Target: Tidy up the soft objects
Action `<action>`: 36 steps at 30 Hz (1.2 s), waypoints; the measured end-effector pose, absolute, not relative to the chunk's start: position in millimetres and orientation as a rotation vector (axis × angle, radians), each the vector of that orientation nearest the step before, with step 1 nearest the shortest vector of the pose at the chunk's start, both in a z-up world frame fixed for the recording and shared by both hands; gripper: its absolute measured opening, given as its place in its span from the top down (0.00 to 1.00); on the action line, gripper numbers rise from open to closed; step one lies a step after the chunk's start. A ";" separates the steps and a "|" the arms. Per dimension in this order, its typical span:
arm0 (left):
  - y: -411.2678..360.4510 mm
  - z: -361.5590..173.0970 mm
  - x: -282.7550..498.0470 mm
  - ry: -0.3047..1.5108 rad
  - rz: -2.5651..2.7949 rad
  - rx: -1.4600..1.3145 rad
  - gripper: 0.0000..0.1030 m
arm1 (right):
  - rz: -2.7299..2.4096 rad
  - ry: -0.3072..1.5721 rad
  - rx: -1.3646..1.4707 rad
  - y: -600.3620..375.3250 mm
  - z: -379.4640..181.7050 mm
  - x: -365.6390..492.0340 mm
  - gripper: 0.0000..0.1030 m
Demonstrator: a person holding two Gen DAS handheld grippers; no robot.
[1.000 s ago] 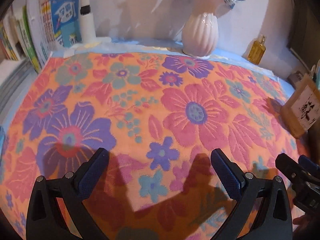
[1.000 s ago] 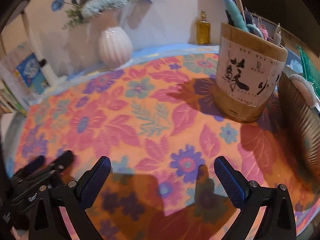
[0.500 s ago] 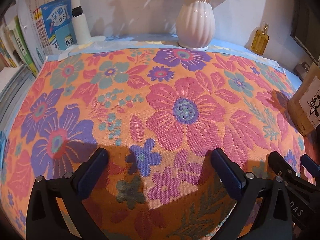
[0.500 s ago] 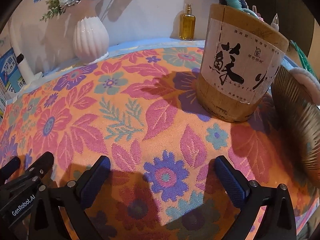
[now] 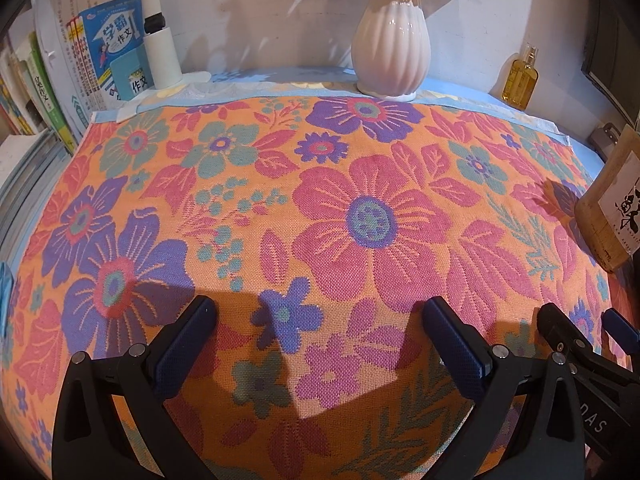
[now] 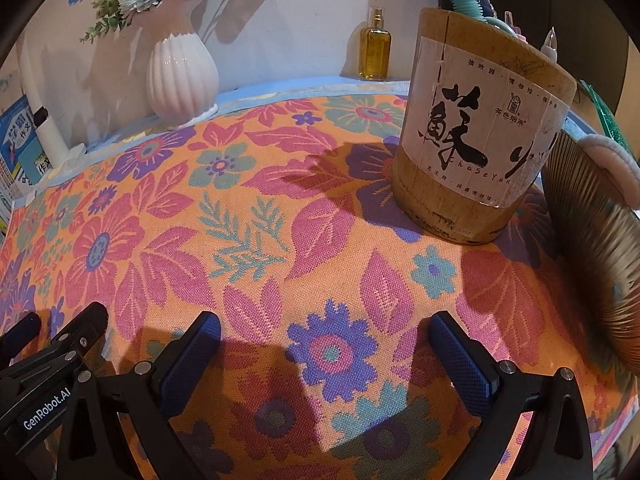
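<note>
Left wrist: left claw (image 5: 316,316) wide open, empty, low over floral cloth (image 5: 360,216) spread across desk, near edge. Right wrist: right claw (image 6: 324,332) likewise agape, empty. Soft, light, limp; best pinched at near-edge corners

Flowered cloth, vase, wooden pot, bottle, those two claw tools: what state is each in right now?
Flowered cloth: spread flat.
Vase: upright, holding flowers.
Wooden pot: upright on the cloth, holding pens.
Bottle: upright, capped, by the wall.
Left gripper: open, empty.
Right gripper: open, empty.
</note>
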State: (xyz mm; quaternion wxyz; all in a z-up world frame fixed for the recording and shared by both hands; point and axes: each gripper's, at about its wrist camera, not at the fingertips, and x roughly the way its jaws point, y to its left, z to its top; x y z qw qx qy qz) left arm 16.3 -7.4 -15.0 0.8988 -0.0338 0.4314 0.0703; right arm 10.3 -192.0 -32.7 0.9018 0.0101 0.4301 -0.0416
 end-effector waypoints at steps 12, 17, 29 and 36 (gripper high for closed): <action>-6.6 -14.6 15.5 0.891 0.140 -0.077 0.00 | -0.086 0.889 0.021 -192.1 -33.0 10.3 0.00; -6.3 -14.7 15.4 0.891 0.140 -0.078 0.00 | -0.086 0.888 0.021 -192.1 -33.1 10.1 0.00; -6.1 -14.6 15.1 0.891 0.139 -0.078 0.00 | -0.087 0.888 0.021 -191.4 -32.8 10.1 0.00; -6.3 -14.9 15.3 0.891 0.139 -0.078 0.00 | -0.087 0.888 0.021 -191.7 -32.9 10.0 0.00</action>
